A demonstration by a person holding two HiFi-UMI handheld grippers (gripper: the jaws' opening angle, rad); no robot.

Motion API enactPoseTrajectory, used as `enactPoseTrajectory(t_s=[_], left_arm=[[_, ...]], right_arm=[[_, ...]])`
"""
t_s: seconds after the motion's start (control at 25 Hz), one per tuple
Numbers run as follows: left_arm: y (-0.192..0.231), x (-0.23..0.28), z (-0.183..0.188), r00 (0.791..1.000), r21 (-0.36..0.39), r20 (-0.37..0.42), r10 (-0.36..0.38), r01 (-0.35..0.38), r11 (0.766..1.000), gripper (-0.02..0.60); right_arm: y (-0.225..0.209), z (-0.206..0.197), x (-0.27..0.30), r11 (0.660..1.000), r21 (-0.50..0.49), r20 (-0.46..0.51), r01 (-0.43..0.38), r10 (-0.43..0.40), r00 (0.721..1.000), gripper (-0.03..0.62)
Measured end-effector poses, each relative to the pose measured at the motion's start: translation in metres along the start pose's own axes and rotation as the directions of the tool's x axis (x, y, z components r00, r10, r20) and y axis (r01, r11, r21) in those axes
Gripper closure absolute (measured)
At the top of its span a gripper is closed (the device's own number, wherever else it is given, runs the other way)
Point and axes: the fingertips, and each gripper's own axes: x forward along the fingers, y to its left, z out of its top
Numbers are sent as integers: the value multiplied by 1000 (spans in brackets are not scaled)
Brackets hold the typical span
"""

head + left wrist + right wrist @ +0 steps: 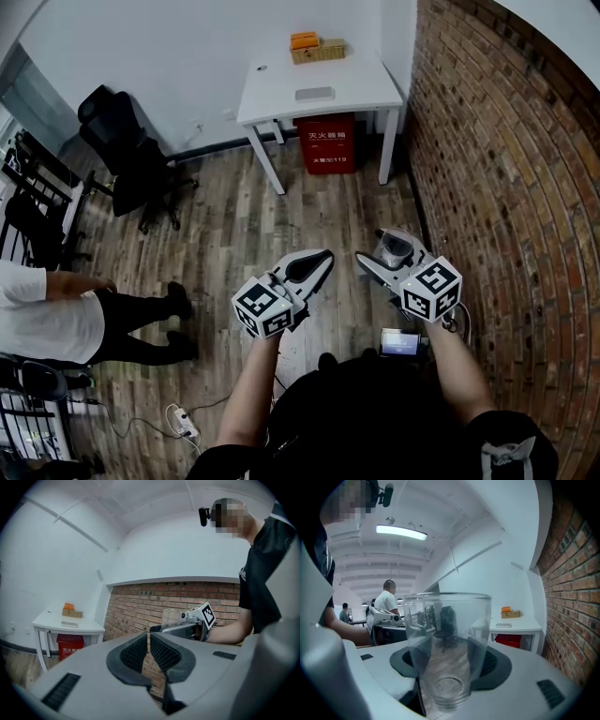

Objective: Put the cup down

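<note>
Right gripper view shows the right claw (449,667) grasping the clear cup (446,620), whose slick wall could slip free short of the worktop (356,80); left claw (149,651) clenched, empty.

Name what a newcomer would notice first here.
A clear glass cup sits clamped in the right tool, held in the air above the wooden floor. Beside it, the left tool is shut and empty. Ahead, a white table stands in the corner beside the brick wall, with a red box under it.
</note>
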Motion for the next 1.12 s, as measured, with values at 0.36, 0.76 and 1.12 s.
enactPoseTrajectory(t_s=[0.36, 0.76, 1.12], left_arm=[[-2, 6, -1, 1000, -3, -11, -3, 3, 1000, 571], [-15, 52, -9, 999, 5, -34, -5, 5, 1000, 571], [7, 89, -19, 998, -13, -52, -19, 18, 1000, 571]], right_arm=[[-5, -2, -7, 1000, 14, 1, 11, -11, 1000, 321], [-52, -17, -41, 998, 39, 6, 39, -40, 999, 321], [-94, -30, -33, 996, 69, -3, 51, -51, 999, 321]])
